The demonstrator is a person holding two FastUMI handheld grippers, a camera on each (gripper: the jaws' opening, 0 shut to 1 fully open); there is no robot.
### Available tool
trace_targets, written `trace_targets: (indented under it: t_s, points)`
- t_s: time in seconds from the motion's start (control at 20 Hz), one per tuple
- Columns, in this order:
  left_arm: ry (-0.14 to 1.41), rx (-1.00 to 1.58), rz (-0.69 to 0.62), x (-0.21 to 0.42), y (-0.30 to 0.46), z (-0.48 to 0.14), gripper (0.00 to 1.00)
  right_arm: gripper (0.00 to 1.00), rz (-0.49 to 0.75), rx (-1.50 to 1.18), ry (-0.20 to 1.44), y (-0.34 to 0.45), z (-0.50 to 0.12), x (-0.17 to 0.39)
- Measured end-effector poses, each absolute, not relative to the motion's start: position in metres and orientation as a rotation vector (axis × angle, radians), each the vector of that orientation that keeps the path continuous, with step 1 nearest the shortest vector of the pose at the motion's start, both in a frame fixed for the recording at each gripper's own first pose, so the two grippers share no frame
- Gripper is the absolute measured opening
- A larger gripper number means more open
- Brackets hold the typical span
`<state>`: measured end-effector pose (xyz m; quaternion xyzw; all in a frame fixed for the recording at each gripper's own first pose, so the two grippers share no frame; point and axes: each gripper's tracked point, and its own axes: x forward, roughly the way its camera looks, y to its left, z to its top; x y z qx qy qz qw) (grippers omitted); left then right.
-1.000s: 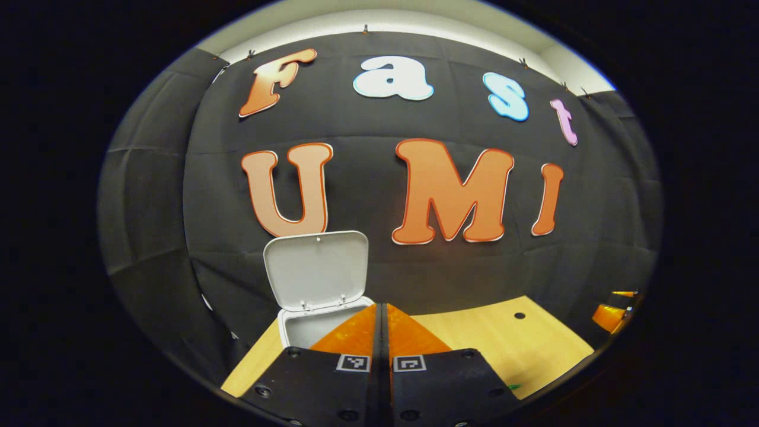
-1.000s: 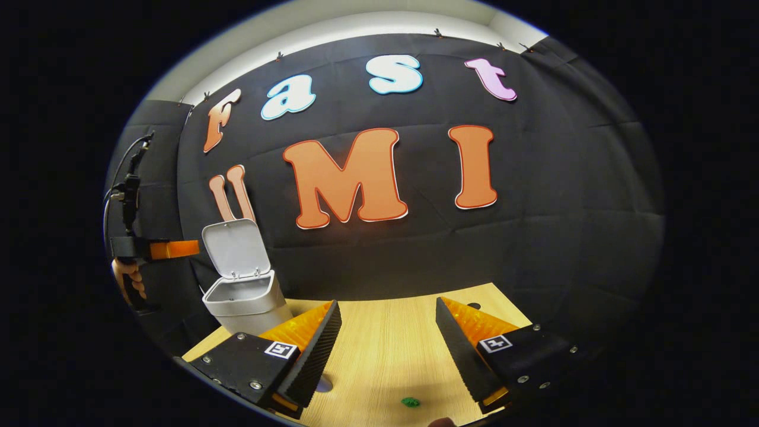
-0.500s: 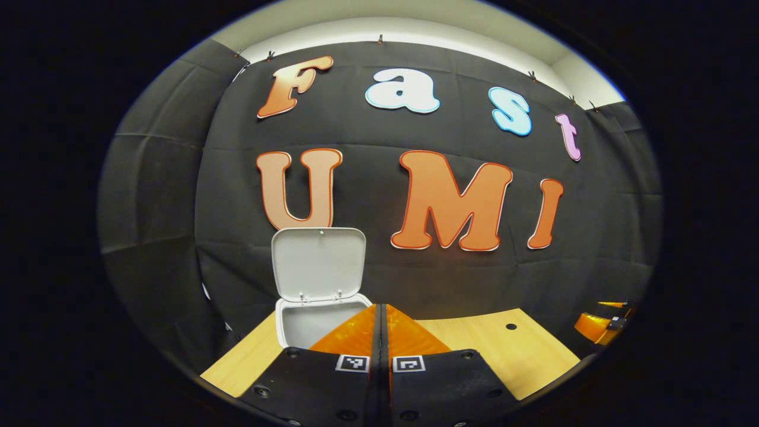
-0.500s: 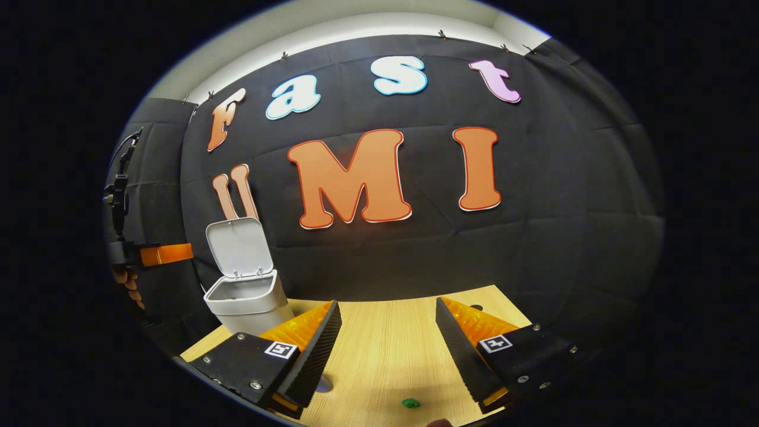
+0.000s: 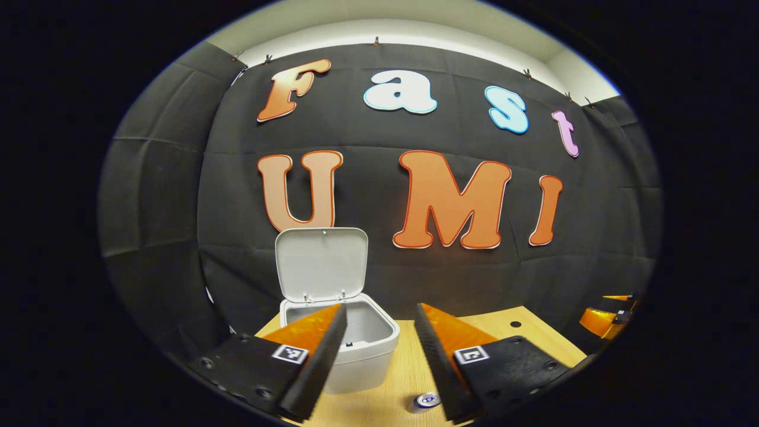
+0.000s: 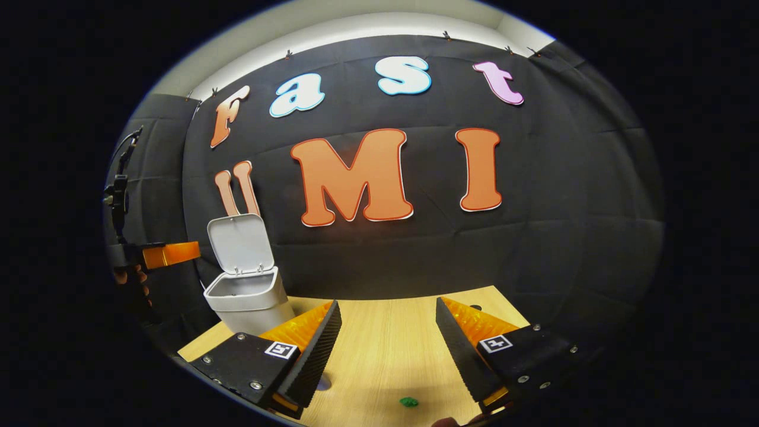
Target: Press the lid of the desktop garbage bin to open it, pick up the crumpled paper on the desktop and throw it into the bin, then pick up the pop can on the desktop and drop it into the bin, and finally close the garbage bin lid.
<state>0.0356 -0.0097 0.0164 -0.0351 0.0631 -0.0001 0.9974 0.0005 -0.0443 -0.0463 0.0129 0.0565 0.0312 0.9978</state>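
The left gripper (image 5: 375, 332) is hanging above the table (image 5: 516, 344) with its two wedge-shaped, ridged fingers spread apart and nothing between them. Just ahead of its left finger the bin (image 5: 364, 350) is standing, a smooth, pale, rounded-rectangular plastic tub; its lid (image 5: 321, 264), a shallow rounded tray, is standing upright on two small hinges at the far rim. The can (image 5: 424, 400), a small metallic cylinder shown top-up, is standing on the pale wood-grain tabletop below the gap between the fingers, just beside the inner edge of the right finger and near the bin's front wall. In the right gripper view, the right gripper (image 6: 388, 332) is likewise holding its fingers wide apart over the table (image 6: 385, 344), gripping nothing. A small green scrap (image 6: 408, 402) is lying on the wood below that gap. The bin (image 6: 249, 296) is standing beyond its left finger, lid (image 6: 240, 243) raised. Farther left, a hand (image 6: 133, 281) is holding the left gripper (image 6: 172, 254). The crumpled paper cannot be made out.
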Motion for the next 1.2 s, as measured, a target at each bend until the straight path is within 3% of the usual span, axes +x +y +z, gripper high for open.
trace_targets:
  t_s: [0.05, 0.25, 0.6, 0.9, 1.2]
  points:
    - [0.120, -0.071, 0.006, 0.034, -0.009, 0.016, 0.87, 0.95, 0.064, 0.021, 0.118, -0.044, -0.047, -0.001]
    - [0.117, -0.066, 0.003, 0.031, -0.011, 0.013, 0.96, 0.95, 0.067, 0.037, 0.150, -0.047, -0.055, -0.003]
    - [0.155, -0.100, -0.021, 0.027, -0.015, -0.008, 0.95, 0.95, 0.145, -0.050, 0.294, -0.046, -0.107, -0.005]
    - [0.201, -0.081, -0.001, 0.024, -0.005, -0.033, 0.95, 0.96, 0.205, -0.139, 0.562, -0.052, -0.211, -0.007]
    - [0.264, -0.062, 0.014, 0.031, 0.002, -0.061, 0.96, 0.96, 0.151, -0.056, 0.824, -0.067, -0.315, -0.016]
